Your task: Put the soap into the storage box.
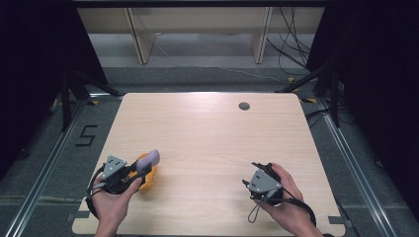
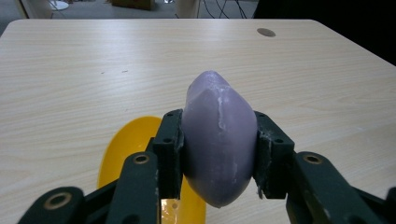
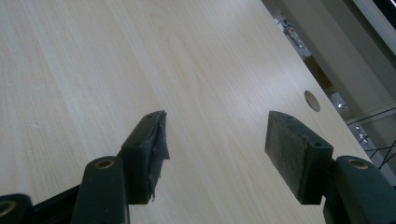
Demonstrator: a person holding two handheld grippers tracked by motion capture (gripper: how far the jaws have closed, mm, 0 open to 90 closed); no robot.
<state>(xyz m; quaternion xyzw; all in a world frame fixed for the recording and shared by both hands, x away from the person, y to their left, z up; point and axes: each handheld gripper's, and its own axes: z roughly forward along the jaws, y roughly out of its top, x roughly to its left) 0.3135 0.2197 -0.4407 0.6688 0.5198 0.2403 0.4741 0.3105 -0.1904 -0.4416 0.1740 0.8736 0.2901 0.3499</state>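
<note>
We note the purple object [image 2: 218,144], smooth and egg-like with a pale seam down its face, clamped between the two black jaws of the left gripper [image 2: 218,154], one pad pressed on each flank. In the high view the purple object [image 1: 149,159] sits near the bench's left edge, toward the near left corner, raised over a yellow dish [image 1: 148,178]. From the left gripper view the yellow dish [image 2: 126,149] lies on the wood directly beneath and slightly left of the held piece; we cannot tell whether the two touch.

We see the left hand [image 1: 111,202] wrapped around the gripper body, forearm entering over the near edge.

The right gripper [image 3: 215,144] rests near the near right corner, jaws standing well apart with only bare bench [image 3: 93,70] between them. The right hand [image 1: 281,197] holds it. A round cable hole [image 1: 244,105] sits near the far edge, right of centre.
</note>
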